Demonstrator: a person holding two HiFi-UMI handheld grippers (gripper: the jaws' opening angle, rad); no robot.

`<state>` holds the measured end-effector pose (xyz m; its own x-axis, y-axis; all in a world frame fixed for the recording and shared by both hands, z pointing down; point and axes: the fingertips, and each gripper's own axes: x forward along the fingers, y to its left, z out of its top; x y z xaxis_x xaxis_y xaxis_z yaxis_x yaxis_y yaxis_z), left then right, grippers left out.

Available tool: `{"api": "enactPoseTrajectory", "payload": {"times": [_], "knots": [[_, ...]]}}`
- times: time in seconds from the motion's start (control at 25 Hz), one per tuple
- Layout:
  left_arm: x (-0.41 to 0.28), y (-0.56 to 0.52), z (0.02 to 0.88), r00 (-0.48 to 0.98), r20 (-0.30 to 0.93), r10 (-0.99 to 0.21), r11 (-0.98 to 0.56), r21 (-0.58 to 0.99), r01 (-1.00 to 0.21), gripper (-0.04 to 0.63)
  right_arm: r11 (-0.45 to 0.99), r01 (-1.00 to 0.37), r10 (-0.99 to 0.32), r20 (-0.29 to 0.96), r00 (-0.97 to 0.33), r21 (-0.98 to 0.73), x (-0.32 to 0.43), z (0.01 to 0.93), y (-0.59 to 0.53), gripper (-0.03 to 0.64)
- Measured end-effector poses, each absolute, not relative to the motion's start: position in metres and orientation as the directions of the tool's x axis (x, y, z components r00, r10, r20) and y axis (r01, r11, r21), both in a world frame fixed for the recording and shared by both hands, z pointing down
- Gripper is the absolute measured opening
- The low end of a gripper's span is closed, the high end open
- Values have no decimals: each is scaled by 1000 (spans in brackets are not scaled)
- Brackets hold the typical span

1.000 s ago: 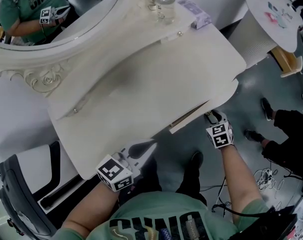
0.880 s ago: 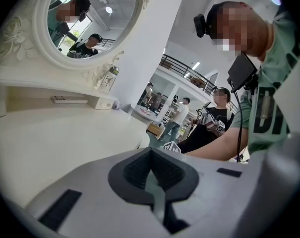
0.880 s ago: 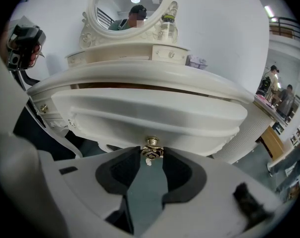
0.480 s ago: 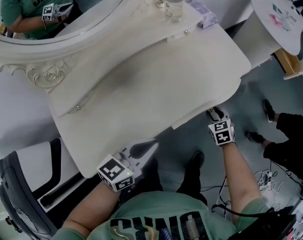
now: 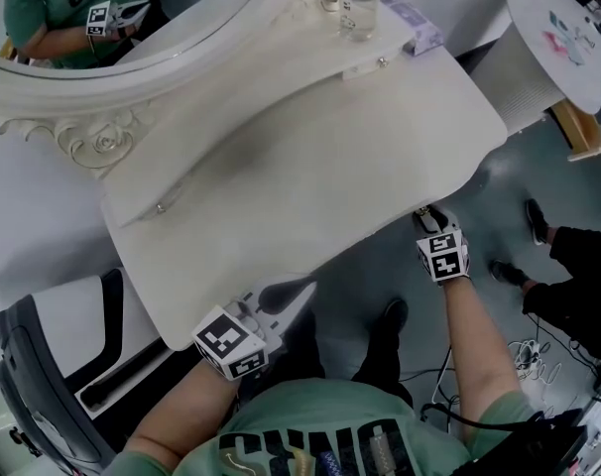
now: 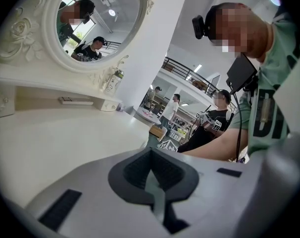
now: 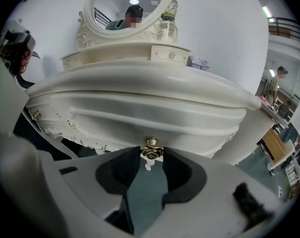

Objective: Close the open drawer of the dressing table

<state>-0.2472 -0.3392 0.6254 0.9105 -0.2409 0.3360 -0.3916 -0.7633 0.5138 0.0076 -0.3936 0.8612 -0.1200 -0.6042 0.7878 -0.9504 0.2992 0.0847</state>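
Your drawer (image 7: 140, 110) sits flush: cream, ribbed front. Your right gripper (image 7: 151, 155) pinches its brass knob (image 7: 151, 148). Your left gripper (image 6: 151, 157) has its jaws pressed together. The shirt (image 5: 310, 444) lettering is unreadable.

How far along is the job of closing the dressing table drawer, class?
Done, apparently: the drawer sits in under the tabletop, with no gap visible. In hand: the right gripper grips its brass knob between its fingers. Left: release and withdraw. The left gripper rests shut, empty.
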Motion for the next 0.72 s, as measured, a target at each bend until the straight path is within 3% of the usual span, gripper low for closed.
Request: {"api": "enactPoseTrajectory", "payload": {"times": [0.72], "knots": [[-259,-344,632,908,330,-257,-751,523,-403,8,268,-962,-614,779,-125,57,0,864,-417,146]]}}
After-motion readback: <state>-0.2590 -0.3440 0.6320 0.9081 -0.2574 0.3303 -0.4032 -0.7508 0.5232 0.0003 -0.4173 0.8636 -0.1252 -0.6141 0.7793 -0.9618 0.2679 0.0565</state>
